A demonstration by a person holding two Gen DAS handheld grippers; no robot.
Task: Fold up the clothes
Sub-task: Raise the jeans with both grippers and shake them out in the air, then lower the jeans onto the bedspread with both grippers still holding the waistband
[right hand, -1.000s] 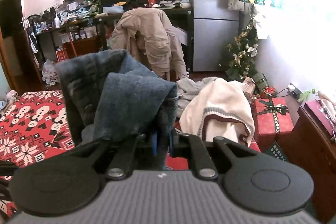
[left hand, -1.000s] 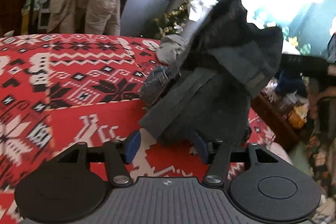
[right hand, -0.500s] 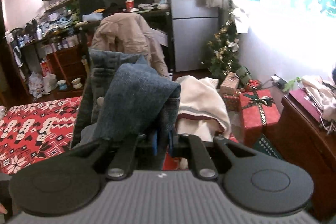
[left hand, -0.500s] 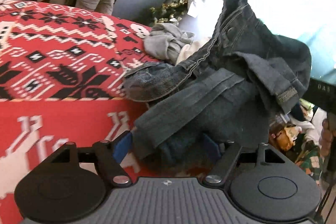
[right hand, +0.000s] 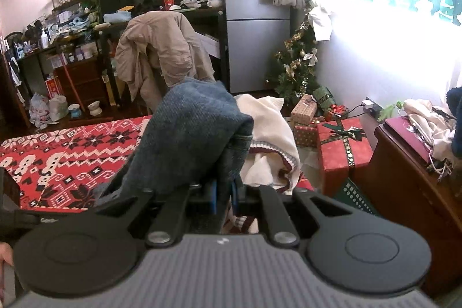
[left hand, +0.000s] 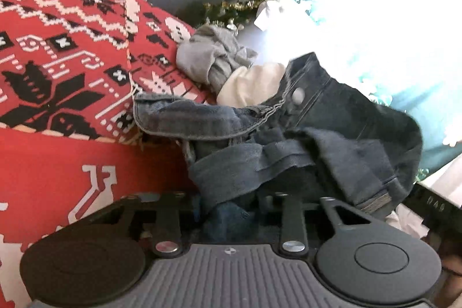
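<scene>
A pair of dark blue jeans (left hand: pixel 332 134) is held over the near edge of a bed covered by a red patterned blanket (left hand: pixel 57 77), its waistband and metal button turned up towards the bright window. The left gripper (left hand: pixel 231 210) has just been closing, and a fold of the denim lies between its fingers; the pads are hidden under the cloth, so it cannot be told whether they press on it. The right gripper (right hand: pixel 224 192) is seen clamped nearly shut on another fold of the jeans (right hand: pixel 190 140), which is draped up and over its blue pads. Behind the jeans, a crumpled grey garment (left hand: pixel 213 59) and a cream sweater (right hand: pixel 268 140) with a dark red and grey band are piled on the blanket. A tan jacket (right hand: pixel 164 48) is hung over a chair further back. Wrapped gift boxes (right hand: pixel 343 146) are stood on the floor by a small decorated tree (right hand: pixel 297 68); what is inside them is not visible.
</scene>
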